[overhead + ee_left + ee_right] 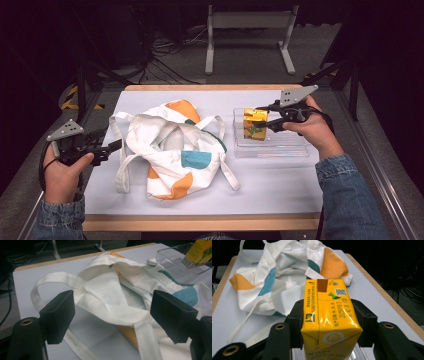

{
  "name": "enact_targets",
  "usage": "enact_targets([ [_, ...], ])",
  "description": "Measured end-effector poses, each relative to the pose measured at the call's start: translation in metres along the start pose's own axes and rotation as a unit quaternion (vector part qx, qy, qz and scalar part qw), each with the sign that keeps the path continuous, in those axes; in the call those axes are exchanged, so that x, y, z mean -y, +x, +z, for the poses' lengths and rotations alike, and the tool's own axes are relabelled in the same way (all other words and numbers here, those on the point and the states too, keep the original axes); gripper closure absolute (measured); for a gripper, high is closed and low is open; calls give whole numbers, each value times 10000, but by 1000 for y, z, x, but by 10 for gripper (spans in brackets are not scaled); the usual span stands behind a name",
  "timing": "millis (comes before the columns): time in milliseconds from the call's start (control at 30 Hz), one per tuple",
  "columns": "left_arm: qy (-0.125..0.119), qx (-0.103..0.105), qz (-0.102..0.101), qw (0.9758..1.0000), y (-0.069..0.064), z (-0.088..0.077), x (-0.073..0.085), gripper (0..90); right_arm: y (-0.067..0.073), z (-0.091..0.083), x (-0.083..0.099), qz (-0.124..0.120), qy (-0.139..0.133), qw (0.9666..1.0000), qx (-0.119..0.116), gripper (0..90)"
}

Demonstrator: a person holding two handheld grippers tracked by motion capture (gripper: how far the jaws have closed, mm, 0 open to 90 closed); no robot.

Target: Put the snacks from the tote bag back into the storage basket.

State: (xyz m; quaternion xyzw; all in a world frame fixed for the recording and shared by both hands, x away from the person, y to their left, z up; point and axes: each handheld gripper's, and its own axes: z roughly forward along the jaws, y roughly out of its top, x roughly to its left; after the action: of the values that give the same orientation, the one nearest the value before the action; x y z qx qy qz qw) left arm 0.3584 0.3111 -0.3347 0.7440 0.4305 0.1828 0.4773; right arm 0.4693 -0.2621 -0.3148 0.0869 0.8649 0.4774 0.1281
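Yellow juice carton (329, 322) is clamped between the jaws of the right gripper (262, 116), which holds it upright over the clear plastic tray (272, 147) at the right of the table (270, 185). To my eye the step in hand is picking the carton out of that tray, with the cloth bag (175, 150) as the likely place for it. The left gripper (112, 315) waits at the bag's near strap (57, 278), jaws apart with nothing between the pads. Next, I'd judge, the left has to catch the bag's rim and lift it so the mouth opens, then the right carries the carton across. Count: 1 carton, 1 tray, 1 bag, 2 grippers
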Motion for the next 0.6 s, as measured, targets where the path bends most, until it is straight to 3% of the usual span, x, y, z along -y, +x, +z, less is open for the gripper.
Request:
enact_targets([
  [600, 25, -54, 9, 10000, 0, -2, 2, 209, -1, 16, 20, 39, 115, 9995, -300, 507],
])
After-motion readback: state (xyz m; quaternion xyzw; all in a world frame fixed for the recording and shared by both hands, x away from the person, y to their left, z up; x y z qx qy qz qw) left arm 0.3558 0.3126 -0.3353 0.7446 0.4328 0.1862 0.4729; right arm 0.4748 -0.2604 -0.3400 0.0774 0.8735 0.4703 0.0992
